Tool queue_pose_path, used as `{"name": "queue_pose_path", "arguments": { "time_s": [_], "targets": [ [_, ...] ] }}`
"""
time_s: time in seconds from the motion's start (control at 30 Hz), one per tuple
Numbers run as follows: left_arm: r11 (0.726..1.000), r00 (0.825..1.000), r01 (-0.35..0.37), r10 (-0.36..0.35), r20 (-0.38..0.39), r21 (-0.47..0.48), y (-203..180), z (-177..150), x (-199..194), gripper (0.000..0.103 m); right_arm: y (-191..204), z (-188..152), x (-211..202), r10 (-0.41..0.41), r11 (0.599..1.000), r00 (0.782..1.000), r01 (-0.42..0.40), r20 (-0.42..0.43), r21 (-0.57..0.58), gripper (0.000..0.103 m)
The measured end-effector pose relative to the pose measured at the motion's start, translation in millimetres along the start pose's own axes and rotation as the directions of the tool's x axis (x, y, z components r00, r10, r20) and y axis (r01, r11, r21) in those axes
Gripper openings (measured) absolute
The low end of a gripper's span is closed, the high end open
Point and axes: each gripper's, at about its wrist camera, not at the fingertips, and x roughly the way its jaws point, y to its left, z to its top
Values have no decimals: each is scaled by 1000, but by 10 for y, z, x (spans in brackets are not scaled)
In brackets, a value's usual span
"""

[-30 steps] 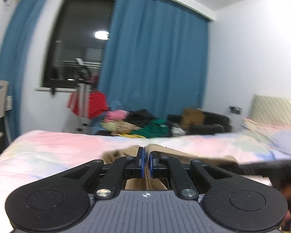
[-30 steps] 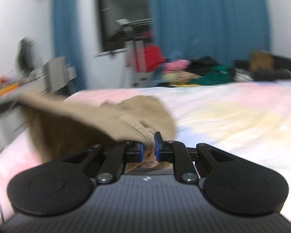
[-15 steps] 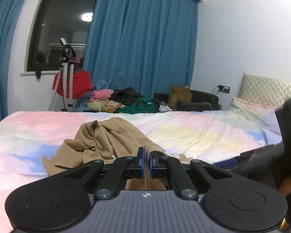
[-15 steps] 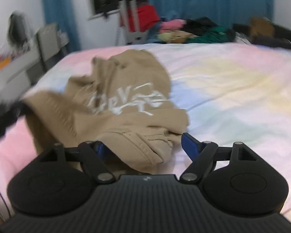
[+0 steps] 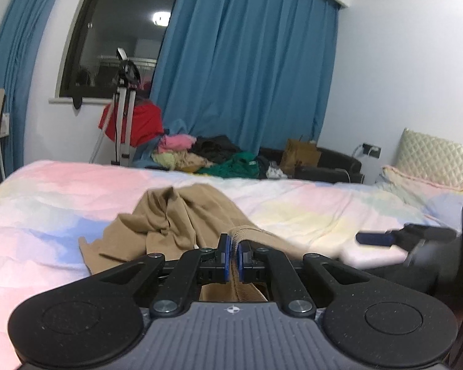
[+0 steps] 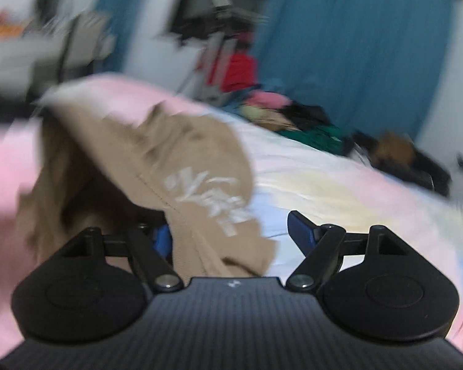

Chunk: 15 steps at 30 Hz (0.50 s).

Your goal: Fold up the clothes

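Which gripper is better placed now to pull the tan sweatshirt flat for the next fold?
Probably the left. The left gripper is shut on the ribbed hem of the tan sweatshirt. The right gripper is open, with cloth only draped between its fingers.

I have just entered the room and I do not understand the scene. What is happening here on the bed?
A person is folding clothes with a handheld gripper in each hand. The left gripper is shut on the ribbed hem of a tan sweatshirt, which lies crumpled on the pastel bedspread. The right gripper is open, with the sweatshirt's printed part draped between its fingers, not pinched. The right view is blurred, so that hand seems to be moving. The fold is not yet made.
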Motion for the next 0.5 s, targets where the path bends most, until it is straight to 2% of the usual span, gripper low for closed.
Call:
{"name": "queue_pose_path", "arguments": {
  "time_s": [0.07, 0.1, 0.13, 0.23, 0.33, 0.37, 0.43, 0.5],
  "targets": [
    [1000, 1000, -6, 6, -8, 4, -18, -18, 13, 6, -221, -2, 34, -3, 992, 1000, 4, -10, 129, 62],
    [1000, 1000, -8, 9, -12, 7, -26, -27, 20, 5, -291, -21, 65, -2, 985, 1000, 6, -23, 174, 53],
    [1000, 1000, -5, 5, -8, 4, -36, -32, 14, 5, -360, -40, 96, -1, 976, 999, 9, -36, 218, 48],
    [999, 999, -34, 34, 23, -23, -23, -18, -32, 5, -363, -171, 290, -32, 979, 989, 60, -146, 196, 47],
    [996, 996, -71, 73, 48, -51, 42, 39, -104, 5, -387, -234, 383, -42, 974, 980, 83, -194, 209, 47],
    [995, 997, -72, 75, 36, -65, 68, 44, -107, 5, -401, -222, 348, -39, 970, 985, 78, -168, 230, 45],
    [995, 997, -74, 75, 14, -64, 63, 20, -102, 5, -424, -163, 237, -20, 961, 996, 43, -85, 271, 9],
    [996, 997, -81, 81, -12, -40, 22, -23, -77, 5, -398, -75, 129, -5, 963, 1000, 6, -4, 271, 8]
  ]
}}
